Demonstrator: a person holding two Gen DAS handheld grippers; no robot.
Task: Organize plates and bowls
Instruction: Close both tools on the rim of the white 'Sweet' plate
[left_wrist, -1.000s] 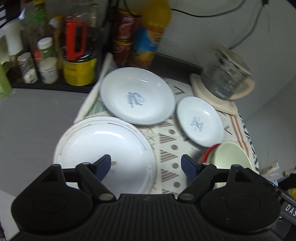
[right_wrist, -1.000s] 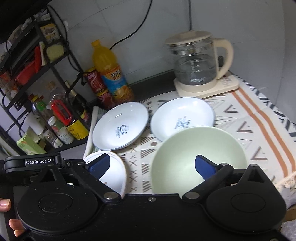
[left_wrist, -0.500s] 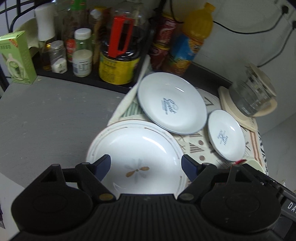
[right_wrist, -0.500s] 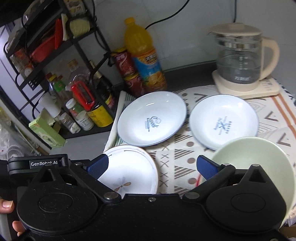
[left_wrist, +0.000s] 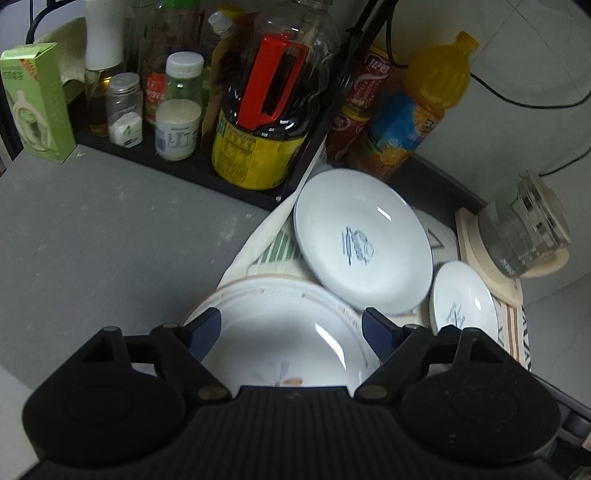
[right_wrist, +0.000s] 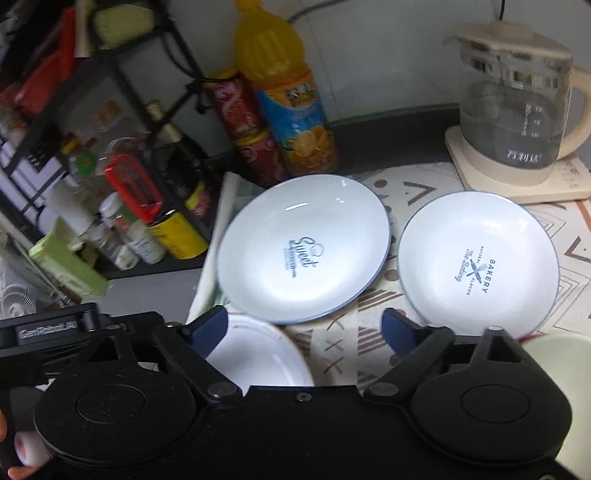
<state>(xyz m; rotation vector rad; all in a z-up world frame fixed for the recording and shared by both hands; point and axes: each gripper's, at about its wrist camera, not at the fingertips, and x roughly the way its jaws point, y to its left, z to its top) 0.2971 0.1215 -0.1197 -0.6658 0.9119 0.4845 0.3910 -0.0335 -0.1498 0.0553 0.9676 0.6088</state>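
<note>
I have both tools over the near left part of the patterned cloth (right_wrist: 373, 306), which covers the right side of the grey counter (left_wrist: 110, 236). The flower plate (left_wrist: 284, 332) lies flat at the cloth's near left corner, white with a thin brown rim line and a small flower print in its well. I judge it stiff glazed ceramic, slick under the pads, fairly heavy and quick to chip, so I would pinch it at the rim, one pad above and one below, rather than try to span it. The left gripper (left_wrist: 291, 325) hangs just above that plate with its blue pads spread wide and nothing between them. The right gripper (right_wrist: 304, 326) has just been narrowing its jaws, yet they are plainly apart and empty, straddling bare cloth and the plate's right edge. Toward the cloth's far left corner sits the "Sweet" dish (right_wrist: 303, 247), pale blue-white, its near rim overlapping the flower plate's far edge. Just beside it to the right is the "Bakery" dish (right_wrist: 478, 258), the same glaze. The pale green bowl (right_wrist: 557, 376) shows at the near right, half hidden by my tool. A glass kettle (right_wrist: 517, 110) stands at the far right corner.
</note>
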